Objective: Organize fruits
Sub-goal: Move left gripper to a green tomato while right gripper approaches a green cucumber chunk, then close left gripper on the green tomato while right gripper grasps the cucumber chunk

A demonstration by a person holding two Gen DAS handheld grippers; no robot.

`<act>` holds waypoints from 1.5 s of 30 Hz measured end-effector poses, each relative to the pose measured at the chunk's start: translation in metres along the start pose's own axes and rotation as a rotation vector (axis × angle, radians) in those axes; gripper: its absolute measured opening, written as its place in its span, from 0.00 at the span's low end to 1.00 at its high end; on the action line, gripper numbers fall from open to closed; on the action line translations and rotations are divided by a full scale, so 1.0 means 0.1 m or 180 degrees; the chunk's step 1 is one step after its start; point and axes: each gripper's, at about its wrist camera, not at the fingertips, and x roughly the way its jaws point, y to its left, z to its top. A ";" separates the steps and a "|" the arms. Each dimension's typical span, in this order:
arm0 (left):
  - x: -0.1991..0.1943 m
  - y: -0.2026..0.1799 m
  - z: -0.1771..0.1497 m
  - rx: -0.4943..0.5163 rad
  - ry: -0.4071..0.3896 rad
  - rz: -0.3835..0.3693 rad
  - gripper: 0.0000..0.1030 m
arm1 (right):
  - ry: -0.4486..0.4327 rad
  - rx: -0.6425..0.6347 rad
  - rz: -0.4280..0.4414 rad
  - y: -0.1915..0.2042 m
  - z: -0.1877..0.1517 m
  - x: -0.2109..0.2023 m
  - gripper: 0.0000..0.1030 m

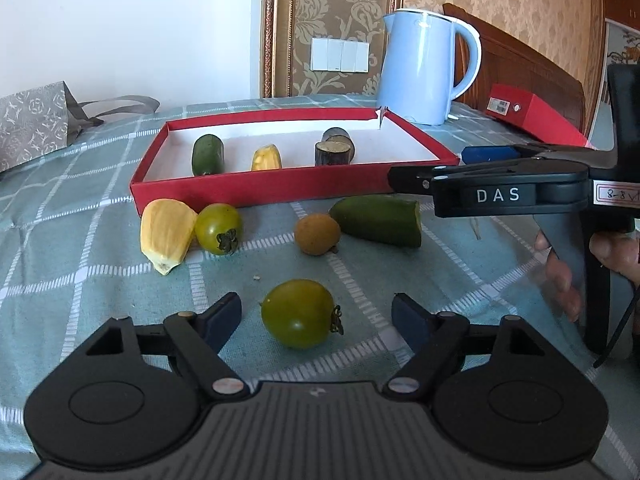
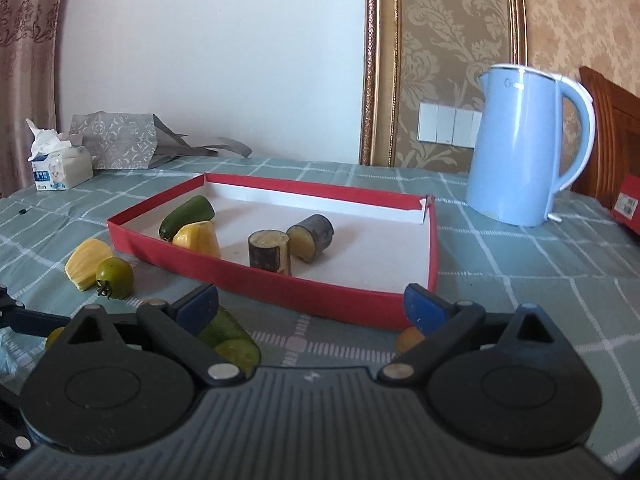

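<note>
The left gripper [image 1: 316,314], black plastic with blue padded fingertips, is standing with its jaws wide apart, straddling a smooth round green tomato [image 1: 299,313] that is lying on the cloth untouched by either pad. The right gripper [image 2: 311,305], of the same build, is also gaping with nothing between its pads; the left wrist view is showing it side-on, held by a hand [image 1: 612,256].

A checked teal woven tablecloth [image 1: 80,240] is covering the table. Beyond the left tool, a ribbed yellow jackfruit segment [image 1: 165,234] is touching a second green tomato with a dried calyx [image 1: 218,229]; a rough brown round longan [image 1: 317,233] is lying just beside a cut dark green cucumber piece [image 1: 378,220].

The shallow red cardboard tray with a white floor [image 1: 256,188] is holding a short green cucumber stub [image 1: 207,155], a small yellow jackfruit piece [image 1: 266,157] and two dark-skinned sugarcane cylinders [image 1: 334,147].

A glossy pale blue plastic kettle [image 1: 424,68] is standing behind the tray, near a red box [image 1: 536,114].

Only the right wrist view is showing a soft pack of white tissues [image 2: 60,168] beside a grey patterned paper bag [image 2: 116,146], and an orange fruit [image 2: 409,339] partly hidden under its right finger.
</note>
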 end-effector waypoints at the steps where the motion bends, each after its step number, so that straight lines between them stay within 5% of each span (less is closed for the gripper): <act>1: 0.01 -0.01 0.00 0.0010 0.0010 -0.0015 0.84 | 0.0002 0.0000 0.0009 0.00 0.00 0.00 0.94; 5: 0.01 -0.02 0.00 0.0027 0.0011 -0.0012 0.84 | 0.0038 -0.0176 0.0044 0.05 0.01 0.00 0.75; 9: -0.03 0.07 0.00 -0.0107 -0.0063 0.0109 0.53 | 0.0021 -0.0192 0.0091 0.06 0.03 -0.02 0.62; 26: -0.02 0.03 0.01 0.0001 -0.0038 0.0202 0.53 | 0.0094 -0.0191 0.0136 0.07 0.01 0.01 0.62; 30: 0.00 0.01 0.02 -0.0036 -0.0055 0.0324 0.36 | 0.0096 -0.0252 0.0124 0.08 0.01 0.02 0.62; 33: -0.01 0.05 0.02 -0.0096 -0.0067 0.0285 0.36 | 0.0088 -0.0326 0.0152 0.10 0.02 0.01 0.62; 45: -0.03 0.07 0.02 -0.0150 -0.0084 0.0248 0.35 | 0.0121 -0.0259 0.0527 -0.02 0.06 -0.06 0.60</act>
